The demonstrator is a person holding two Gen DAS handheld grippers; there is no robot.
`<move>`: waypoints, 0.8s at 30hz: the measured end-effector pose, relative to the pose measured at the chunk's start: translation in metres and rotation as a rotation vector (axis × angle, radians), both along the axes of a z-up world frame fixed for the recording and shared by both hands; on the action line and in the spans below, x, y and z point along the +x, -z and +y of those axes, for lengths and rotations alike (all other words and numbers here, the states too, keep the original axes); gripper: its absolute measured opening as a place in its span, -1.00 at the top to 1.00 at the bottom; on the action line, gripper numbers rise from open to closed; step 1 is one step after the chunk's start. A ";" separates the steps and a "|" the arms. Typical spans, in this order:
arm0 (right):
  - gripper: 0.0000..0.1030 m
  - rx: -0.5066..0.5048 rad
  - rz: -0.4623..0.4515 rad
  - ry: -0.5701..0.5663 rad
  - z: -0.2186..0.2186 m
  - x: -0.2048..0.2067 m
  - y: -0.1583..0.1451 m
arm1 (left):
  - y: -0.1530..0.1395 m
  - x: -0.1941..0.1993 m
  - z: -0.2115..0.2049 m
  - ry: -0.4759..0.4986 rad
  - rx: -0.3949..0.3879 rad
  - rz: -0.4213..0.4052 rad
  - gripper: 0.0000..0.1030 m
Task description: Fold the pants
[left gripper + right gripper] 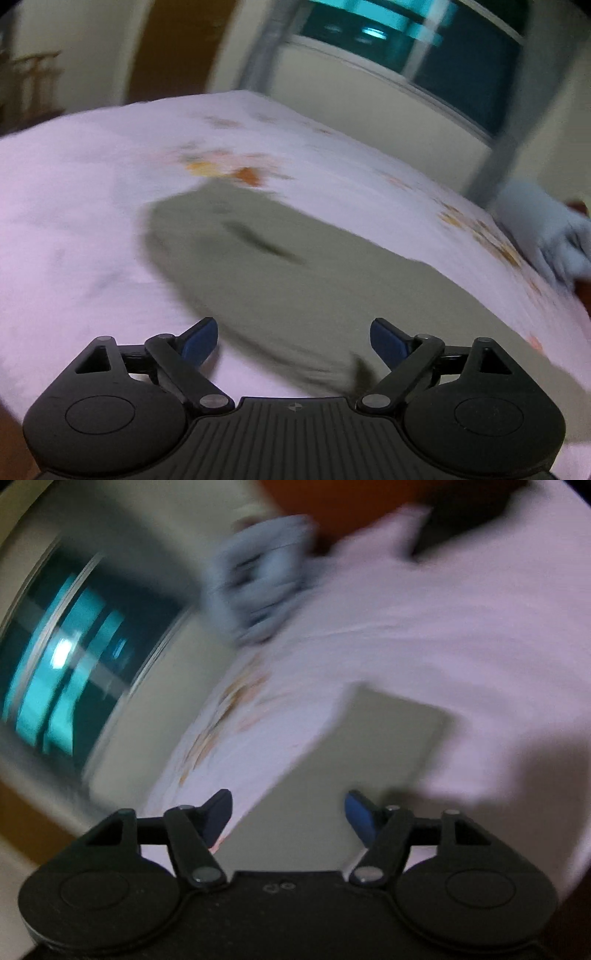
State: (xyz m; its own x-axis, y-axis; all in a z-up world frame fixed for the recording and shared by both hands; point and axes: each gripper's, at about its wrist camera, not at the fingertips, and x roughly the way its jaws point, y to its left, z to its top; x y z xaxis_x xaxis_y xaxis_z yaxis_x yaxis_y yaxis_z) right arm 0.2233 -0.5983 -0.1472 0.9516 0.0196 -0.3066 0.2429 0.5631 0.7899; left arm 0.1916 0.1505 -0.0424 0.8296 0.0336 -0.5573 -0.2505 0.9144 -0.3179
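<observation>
Olive-green pants (280,273) lie flat on a pale pink sheet with orange flowers (74,203). My left gripper (293,334) stands open just above the near end of the pants, nothing between its blue pads (199,343). In the right wrist view the pants (369,738) show as a folded rectangular shape on the sheet (480,627). My right gripper (288,808) is open over their near edge, and its blue pads (360,819) hold nothing. Both views are blurred and the right one is tilted.
A pale blue-grey cloth (546,236) lies at the bed's right edge, and the same cloth (258,583) shows in the right wrist view. A window (424,44) and wall stand behind the bed. A dark object (461,520) lies at the far corner.
</observation>
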 end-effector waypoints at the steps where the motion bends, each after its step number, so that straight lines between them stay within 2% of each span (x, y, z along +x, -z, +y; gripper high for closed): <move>1: -0.09 0.043 -0.002 0.022 -0.010 -0.004 0.011 | -0.003 0.007 -0.019 0.034 0.022 -0.003 -0.72; 5: -0.07 0.107 0.000 0.066 -0.032 -0.006 0.032 | -0.005 0.037 -0.114 0.154 0.099 -0.003 -0.75; 8: -0.07 0.142 0.013 0.071 -0.031 0.003 0.041 | 0.002 0.051 -0.195 0.259 0.094 0.022 -0.76; 10: -0.07 0.182 0.002 0.079 -0.036 0.003 0.047 | 0.012 0.054 -0.253 0.322 0.122 0.052 -0.76; 14: -0.07 0.233 -0.020 0.065 -0.040 -0.011 0.054 | 0.020 0.049 -0.339 0.355 0.203 0.076 -0.82; 19: -0.08 0.245 -0.041 0.037 -0.046 -0.022 0.056 | 0.020 0.048 -0.385 0.369 0.231 0.095 -0.90; 24: -0.08 0.248 -0.053 0.029 -0.050 -0.022 0.062 | 0.022 0.038 -0.389 0.358 0.254 0.092 -0.93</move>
